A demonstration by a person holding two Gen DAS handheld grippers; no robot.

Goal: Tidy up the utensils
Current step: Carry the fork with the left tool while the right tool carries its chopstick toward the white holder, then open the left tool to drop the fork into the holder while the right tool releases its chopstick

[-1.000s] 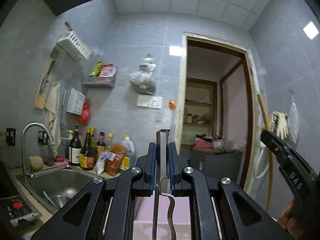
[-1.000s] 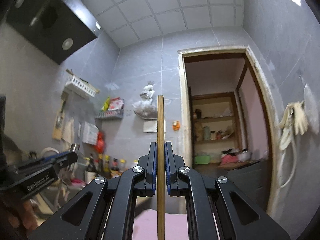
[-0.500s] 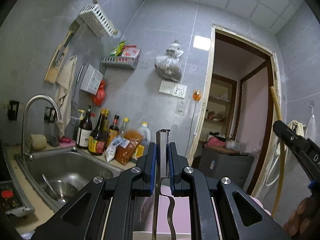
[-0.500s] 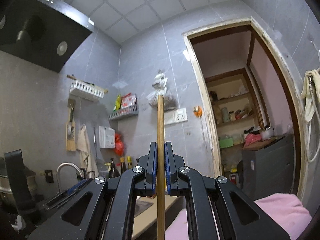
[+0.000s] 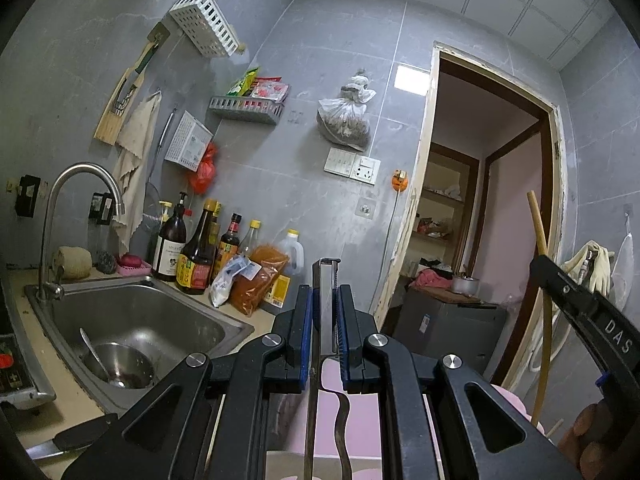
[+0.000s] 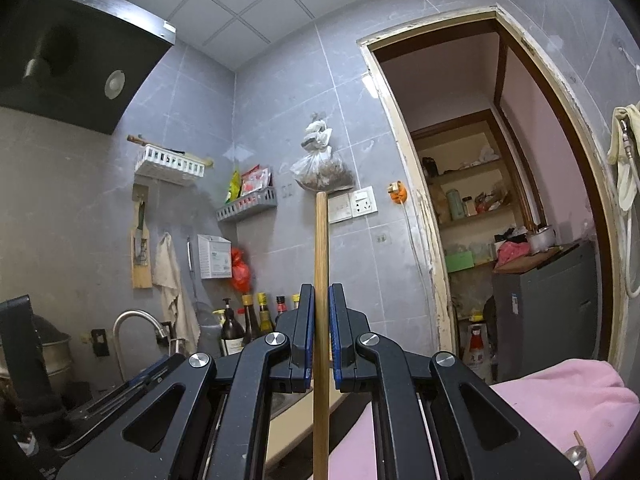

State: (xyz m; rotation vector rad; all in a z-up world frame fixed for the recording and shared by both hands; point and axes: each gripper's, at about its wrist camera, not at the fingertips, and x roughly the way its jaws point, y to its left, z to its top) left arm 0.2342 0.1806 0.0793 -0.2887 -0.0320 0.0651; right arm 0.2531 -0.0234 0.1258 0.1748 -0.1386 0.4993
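Note:
My left gripper (image 5: 325, 304) is shut on a thin metal utensil (image 5: 327, 280). Its flat end stands up just past the blue pads, and its two strips, one of them wavy, run down below the jaws. My right gripper (image 6: 321, 304) is shut on a long wooden stick (image 6: 321, 240) that rises straight up above the pads. In the left wrist view the right gripper (image 5: 560, 280) shows at the right edge with the same wooden stick (image 5: 538, 228) tilted in it. The lower ends of both utensils are hidden.
A steel sink (image 5: 192, 316) holding a bowl and spoon (image 5: 116, 364) lies lower left, with a faucet (image 5: 80, 172) and sauce bottles (image 5: 196, 252) behind it. A white wall basket (image 5: 204, 24), a grey shelf (image 5: 246, 108) and a doorway (image 5: 492, 216) are ahead. Pink cloth (image 6: 560, 396) lies below.
Both views have rolled and swung across the kitchen. The sink now fills more of the left view and the faucet has come into the right view. Both utensils stay gripped.

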